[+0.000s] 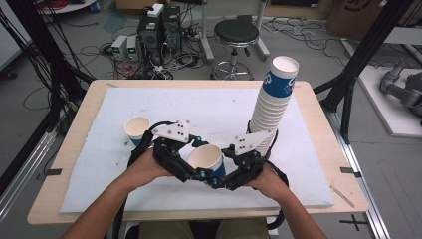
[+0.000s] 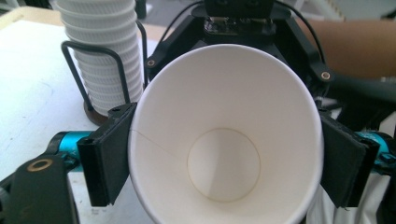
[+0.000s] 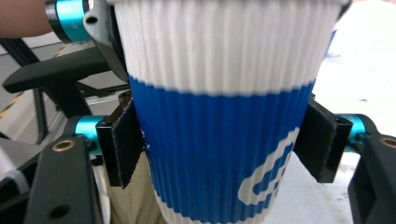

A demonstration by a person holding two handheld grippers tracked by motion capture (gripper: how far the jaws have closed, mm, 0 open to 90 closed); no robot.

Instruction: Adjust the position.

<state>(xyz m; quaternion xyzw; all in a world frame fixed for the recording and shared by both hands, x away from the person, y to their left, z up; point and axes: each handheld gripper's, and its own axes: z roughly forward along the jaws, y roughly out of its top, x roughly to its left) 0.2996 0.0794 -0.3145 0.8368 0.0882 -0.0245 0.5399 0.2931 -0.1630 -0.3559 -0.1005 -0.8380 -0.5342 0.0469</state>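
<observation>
Cup (image 1: 205,158) is up off the table between our two grippers, over the middle of the near edge, mouth tilted toward our left side. We judge the work to be pulling cups off the stack and setting them out singly. One cup on the table (image 1: 136,127) sits upright near the left edge of the white mat (image 1: 199,107), so that one looks done. The second is mid-handover. Plenty left: the stack (image 1: 272,102) in its holder toward the far right of the mat is tall and leans right at the top.

Jaws: left gripper (image 2: 224,158) has its pads either side of the cup near the rim; the wall looks round and unsquashed, contact light at best, so we read it as spread around the cup rather than clamping. Right gripper (image 3: 224,144) pinches the cup's blue band, pads (image 3: 122,142) pressed on the ribs on both sides.

Materials: cups are paper, tapered cones, outer sleeve finely ribbed, white top and blue lower band with a white pixel-style mark. Inside is smooth white with a visible side seam and a round base disc. Holder (image 2: 95,65) is thin black wire loops on a dark round foot. Pads are matte black foam or rubber, with teal anodised pins behind. Mat is a scuffed white sheet on a light wood tabletop.
</observation>
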